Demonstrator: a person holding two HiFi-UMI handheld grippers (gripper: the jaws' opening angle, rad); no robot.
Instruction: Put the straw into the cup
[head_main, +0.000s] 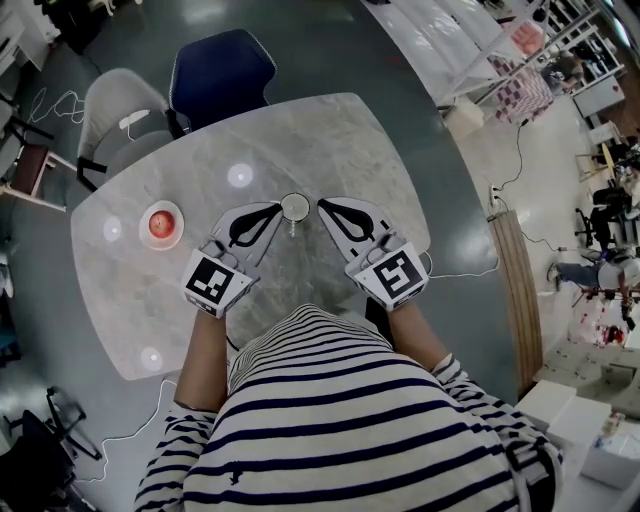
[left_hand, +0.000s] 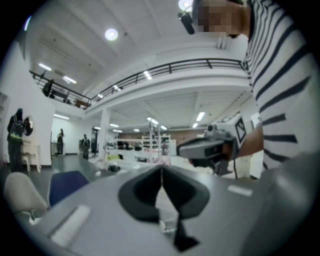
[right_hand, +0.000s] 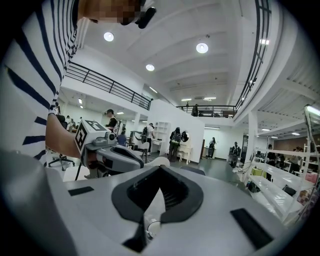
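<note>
Pressed together, nothing pinched: left gripper (left_hand: 161, 169) and right gripper (right_hand: 160, 168), held tip toward tip over the marble table (head_main: 350, 140). Between the two tips, just beside each, standing upright: the cup (head_main: 294, 207). No telling where the straw is.

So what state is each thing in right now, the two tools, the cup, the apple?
left tool: shut, nothing seen in it.
right tool: shut, nothing seen in it.
cup: upright on the table, between the two tool tips.
apple: whole, sitting in its dish.
straw: cannot make one out.
</note>
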